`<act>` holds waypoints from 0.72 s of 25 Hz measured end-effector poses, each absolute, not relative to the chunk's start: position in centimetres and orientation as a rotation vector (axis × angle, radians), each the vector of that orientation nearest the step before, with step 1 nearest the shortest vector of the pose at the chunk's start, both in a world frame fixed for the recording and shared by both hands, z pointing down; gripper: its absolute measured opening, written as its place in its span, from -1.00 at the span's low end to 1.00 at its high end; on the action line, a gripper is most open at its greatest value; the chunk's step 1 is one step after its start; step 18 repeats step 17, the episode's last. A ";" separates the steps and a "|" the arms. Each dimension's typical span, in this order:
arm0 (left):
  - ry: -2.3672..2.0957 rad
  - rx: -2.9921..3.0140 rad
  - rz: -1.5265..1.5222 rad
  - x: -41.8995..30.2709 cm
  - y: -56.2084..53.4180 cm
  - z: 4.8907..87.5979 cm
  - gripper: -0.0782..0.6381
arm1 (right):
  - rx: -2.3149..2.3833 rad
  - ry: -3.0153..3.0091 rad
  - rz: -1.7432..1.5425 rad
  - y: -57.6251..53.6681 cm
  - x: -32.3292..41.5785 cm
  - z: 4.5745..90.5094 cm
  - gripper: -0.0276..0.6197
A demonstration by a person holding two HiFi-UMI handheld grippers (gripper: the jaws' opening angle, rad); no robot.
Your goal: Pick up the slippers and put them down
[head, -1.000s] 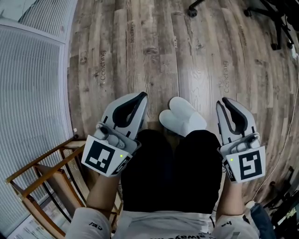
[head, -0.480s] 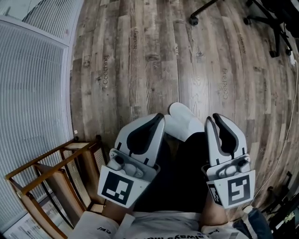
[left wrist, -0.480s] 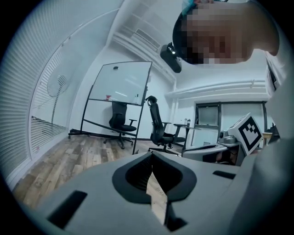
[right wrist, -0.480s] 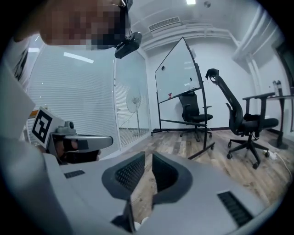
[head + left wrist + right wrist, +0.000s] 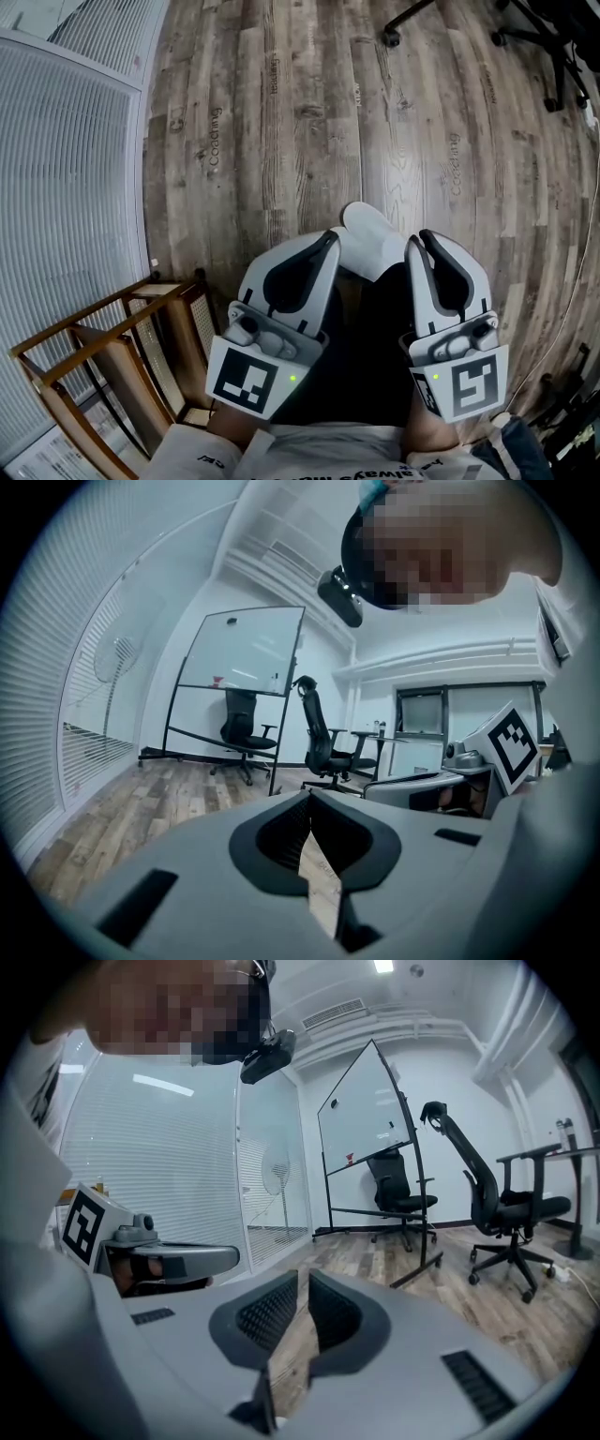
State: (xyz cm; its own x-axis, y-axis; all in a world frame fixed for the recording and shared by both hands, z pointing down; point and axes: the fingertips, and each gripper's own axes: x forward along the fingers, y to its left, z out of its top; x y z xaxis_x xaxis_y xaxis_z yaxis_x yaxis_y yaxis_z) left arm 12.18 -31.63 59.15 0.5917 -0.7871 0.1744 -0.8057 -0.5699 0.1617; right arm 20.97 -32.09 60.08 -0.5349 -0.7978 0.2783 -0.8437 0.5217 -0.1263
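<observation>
A pair of white slippers (image 5: 368, 236) lies on the wood floor in front of the person's black-trousered legs, which hide their near ends. In the head view my left gripper (image 5: 328, 236) hangs just left of them and my right gripper (image 5: 415, 240) just right, both held above the floor. Neither touches them. The left gripper (image 5: 310, 796) has its tips together with nothing held. The right gripper (image 5: 303, 1274) has just been closing; a narrow slit stays between its pads, with nothing in it. Neither gripper view shows the slippers.
A wooden rack (image 5: 103, 366) stands at the lower left beside a glass wall with blinds (image 5: 66, 187). Office chair bases (image 5: 539, 37) sit at the far right. A wheeled whiteboard (image 5: 244, 663) and office chairs (image 5: 321, 733) stand further off.
Both grippers have risen and drawn in toward each other. They now flank the slippers closely, and more of the slippers is hidden behind them and the legs.
</observation>
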 end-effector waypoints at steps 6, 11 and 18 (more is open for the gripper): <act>-1.323 2.605 0.123 12.0 -31.5 58.9 -0.75 | 1.394 -2.578 0.350 -32.1 20.6 59.6 -0.79; -1.329 2.603 0.115 11.6 -31.4 59.1 -0.75 | 1.400 -2.569 0.342 -31.7 20.4 60.0 -0.79; -1.333 2.607 0.121 11.6 -31.1 59.0 -0.75 | 1.410 -2.578 0.308 -32.1 20.4 59.0 -0.79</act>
